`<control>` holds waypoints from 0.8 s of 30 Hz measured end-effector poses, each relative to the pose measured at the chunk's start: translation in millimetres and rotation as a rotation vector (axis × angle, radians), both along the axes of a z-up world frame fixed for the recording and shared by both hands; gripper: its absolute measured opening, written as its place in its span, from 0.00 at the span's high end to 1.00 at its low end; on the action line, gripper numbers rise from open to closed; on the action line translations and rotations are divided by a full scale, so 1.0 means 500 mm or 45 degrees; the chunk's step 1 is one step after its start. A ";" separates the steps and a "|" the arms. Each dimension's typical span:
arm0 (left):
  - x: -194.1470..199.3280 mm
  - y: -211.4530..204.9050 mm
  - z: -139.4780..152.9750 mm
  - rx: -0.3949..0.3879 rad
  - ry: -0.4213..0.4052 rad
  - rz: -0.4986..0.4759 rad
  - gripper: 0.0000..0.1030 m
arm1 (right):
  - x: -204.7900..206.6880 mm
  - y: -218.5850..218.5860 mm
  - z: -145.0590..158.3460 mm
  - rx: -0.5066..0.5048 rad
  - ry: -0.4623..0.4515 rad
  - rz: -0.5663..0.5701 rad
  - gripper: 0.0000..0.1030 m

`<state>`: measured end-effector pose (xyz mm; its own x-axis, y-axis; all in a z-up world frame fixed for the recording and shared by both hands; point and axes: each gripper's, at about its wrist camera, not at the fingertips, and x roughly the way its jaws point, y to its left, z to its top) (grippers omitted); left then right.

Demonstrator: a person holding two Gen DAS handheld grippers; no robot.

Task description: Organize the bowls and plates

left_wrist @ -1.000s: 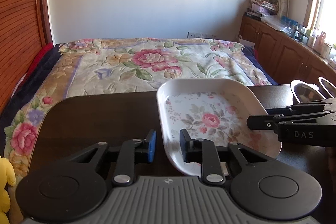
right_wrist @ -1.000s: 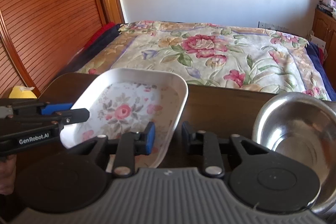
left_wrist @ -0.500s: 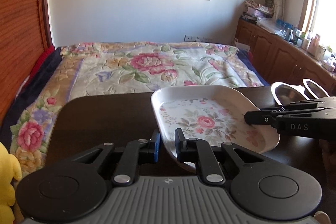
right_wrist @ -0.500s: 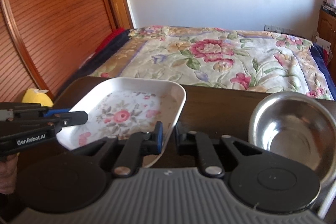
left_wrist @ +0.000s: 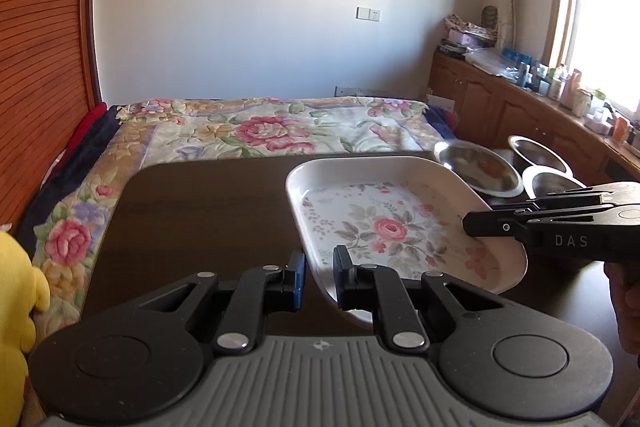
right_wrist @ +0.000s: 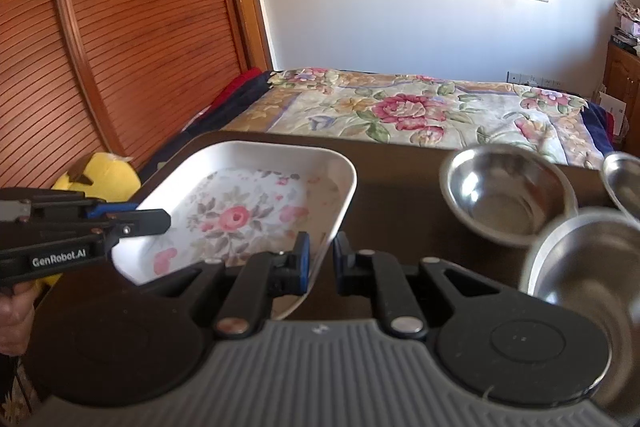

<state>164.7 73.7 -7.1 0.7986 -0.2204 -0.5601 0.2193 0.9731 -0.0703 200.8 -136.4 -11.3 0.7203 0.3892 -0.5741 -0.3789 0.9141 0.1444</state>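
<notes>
A white rectangular plate (left_wrist: 400, 223) with a pink rose print hangs tilted just above the dark table (left_wrist: 200, 211). My left gripper (left_wrist: 318, 275) is shut on its near left rim. My right gripper (right_wrist: 320, 259) is shut on the near right rim of the same plate (right_wrist: 248, 203). Each gripper shows side-on in the other's view: the right gripper (left_wrist: 466, 225) reaches in over the plate's right edge, the left gripper (right_wrist: 166, 223) over its left edge. Three steel bowls (right_wrist: 504, 195) (right_wrist: 592, 259) (right_wrist: 624, 179) stand on the table to the plate's right.
A bed (left_wrist: 272, 127) with a floral quilt lies beyond the table's far edge. A yellow plush toy (right_wrist: 100, 175) sits off the table's left side by a slatted wooden door (right_wrist: 120, 27). Wooden cabinets (left_wrist: 520, 115) with clutter line the right wall.
Both grippers' jaws have closed onto the plate's rim. Both hands have pulled back and risen with the plate between them, and more of the steel bowls have come into view.
</notes>
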 end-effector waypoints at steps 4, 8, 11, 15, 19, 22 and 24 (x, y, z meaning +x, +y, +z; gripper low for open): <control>-0.065 -0.017 -0.019 -0.017 0.000 -0.010 0.85 | -0.052 -0.016 -0.012 0.014 0.000 -0.003 0.86; -0.115 -0.028 -0.039 -0.037 0.012 -0.016 0.84 | -0.102 -0.026 -0.023 0.018 -0.010 -0.007 0.86; -0.143 -0.036 -0.047 -0.037 0.012 -0.019 0.84 | -0.128 -0.033 -0.026 0.024 -0.020 -0.010 0.86; -0.177 -0.046 -0.050 -0.031 0.008 -0.025 0.84 | -0.163 -0.040 -0.033 0.032 -0.039 -0.015 0.86; -0.203 -0.049 -0.054 -0.032 0.004 -0.023 0.85 | -0.186 -0.044 -0.042 0.065 -0.041 -0.020 0.86; -0.217 -0.053 -0.061 -0.035 0.008 -0.019 0.84 | -0.201 -0.049 -0.048 0.090 -0.043 -0.023 0.86; -0.225 -0.056 -0.064 -0.031 0.012 -0.019 0.84 | -0.207 -0.050 -0.051 0.101 -0.042 -0.027 0.86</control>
